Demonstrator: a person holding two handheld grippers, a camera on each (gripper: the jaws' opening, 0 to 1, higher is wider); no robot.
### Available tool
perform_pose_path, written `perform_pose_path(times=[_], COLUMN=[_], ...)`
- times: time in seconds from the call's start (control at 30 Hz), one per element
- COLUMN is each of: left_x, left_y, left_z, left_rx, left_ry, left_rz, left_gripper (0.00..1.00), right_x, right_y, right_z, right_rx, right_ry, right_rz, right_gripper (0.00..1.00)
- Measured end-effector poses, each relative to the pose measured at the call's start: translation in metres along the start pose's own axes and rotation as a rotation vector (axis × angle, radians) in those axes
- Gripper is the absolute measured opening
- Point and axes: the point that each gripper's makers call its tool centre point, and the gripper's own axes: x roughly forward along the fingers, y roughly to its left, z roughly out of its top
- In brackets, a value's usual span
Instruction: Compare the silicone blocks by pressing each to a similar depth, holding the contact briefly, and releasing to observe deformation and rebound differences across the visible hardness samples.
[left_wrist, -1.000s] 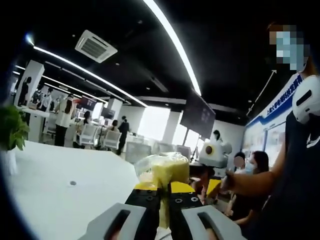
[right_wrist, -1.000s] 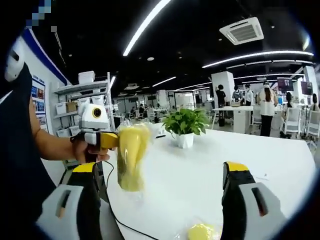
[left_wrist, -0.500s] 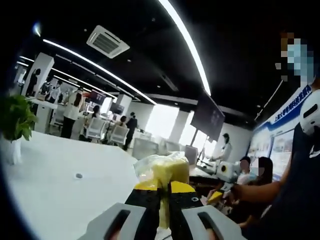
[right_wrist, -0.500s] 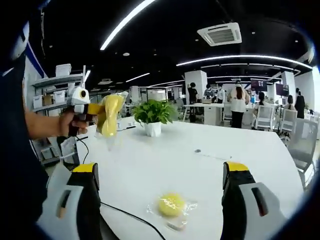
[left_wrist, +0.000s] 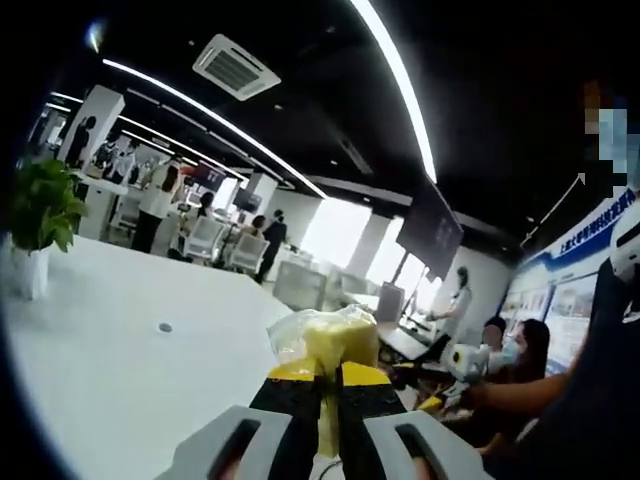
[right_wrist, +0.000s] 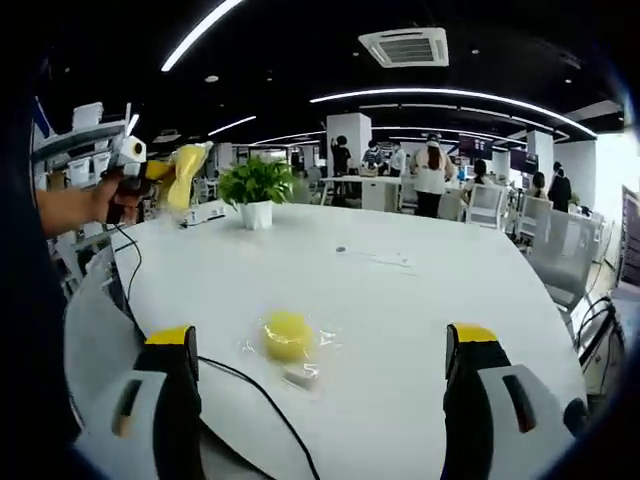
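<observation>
My left gripper (left_wrist: 328, 374) is shut on a yellow silicone block in a clear bag (left_wrist: 335, 340), held up in the air above the white table (left_wrist: 110, 370). In the right gripper view that same bagged block (right_wrist: 186, 172) shows far off at the upper left, in the left gripper (right_wrist: 160, 172) held by a hand. My right gripper (right_wrist: 320, 345) stands open over the table (right_wrist: 420, 310). A second yellow, round block in a clear wrapper (right_wrist: 288, 335) lies on the table between and a little beyond its jaws, untouched.
A potted plant (right_wrist: 255, 185) stands at the table's far side, also at the left in the left gripper view (left_wrist: 40, 210). A black cable (right_wrist: 245, 388) runs across the near table edge. Chairs (right_wrist: 560, 260) and several people stand around the office. A person's arm (left_wrist: 530, 385) reaches in from the right.
The right gripper view has swung down and away from the left gripper, so the held block looks smaller and farther left. The wrapped block on the table now sits between the open right jaws.
</observation>
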Motion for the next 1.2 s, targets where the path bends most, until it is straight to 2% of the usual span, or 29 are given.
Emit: perform_pose_path(times=[0.1, 0.3, 0.57, 0.7, 0.83, 1.03, 1.2], left_x=[-0.002, -0.006, -0.004, -0.003, -0.001, 0.005, 0.010], left_y=[0.004, 0.009, 0.013, 0.021, 0.029, 0.050, 0.065], left_z=[-0.003, -0.006, -0.010, -0.017, -0.024, -0.040, -0.051], left_rx=[-0.009, -0.024, -0.039, -0.116, -0.136, -0.230, -0.264], left_ry=[0.010, 0.019, 0.036, 0.066, 0.081, 0.092, 0.111], left_rz=[0.012, 0.022, 0.025, 0.030, 0.042, 0.054, 0.074], left_gripper=[0.03, 0.02, 0.03, 0.02, 0.02, 0.02, 0.02], right_x=[-0.008, -0.018, -0.019, -0.019, -0.021, -0.022, -0.023], right_y=[-0.007, -0.010, -0.011, -0.013, -0.011, -0.012, -0.012], right_z=[-0.011, -0.027, -0.024, -0.027, -0.027, -0.032, -0.032], right_rx=[-0.018, 0.011, 0.013, 0.015, 0.023, 0.021, 0.023], right_ry=[-0.007, 0.023, 0.011, 0.014, 0.017, 0.023, 0.025], right_rz=[-0.032, -0.050, -0.058, -0.058, -0.060, -0.066, -0.067], right_gripper=[0.97, 0.97, 0.97, 0.97, 0.97, 0.97, 0.97])
